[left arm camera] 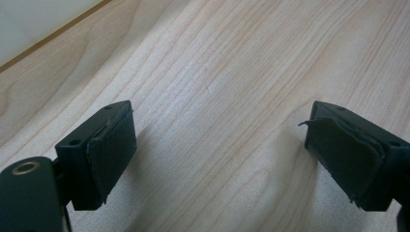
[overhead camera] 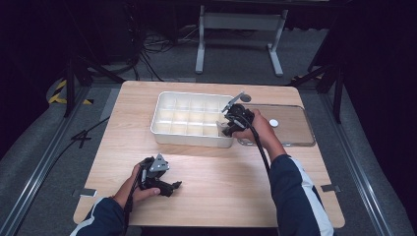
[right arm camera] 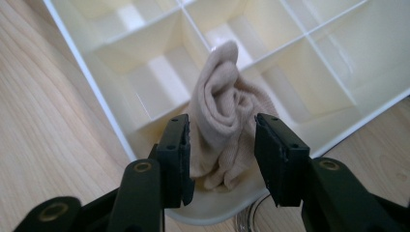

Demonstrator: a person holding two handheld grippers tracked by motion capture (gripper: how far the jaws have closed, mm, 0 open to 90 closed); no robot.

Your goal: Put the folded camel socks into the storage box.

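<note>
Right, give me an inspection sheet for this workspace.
Surface: light wooden table, wood grain showing.
Job's things: white plastic compartment tray; beige rolled cloth in its corner compartment; clear flat lid beside the tray.
Clutter: nothing seen.
Grippers: left gripper lies on the table, jaws open, nothing between; right gripper at the tray, jaws flanking the cloth, no visible squeeze.
Cables: black cable along the right forearm; floor cables behind the table.
Surroundings: grey floor, white metal frame, dark backdrop.
</note>
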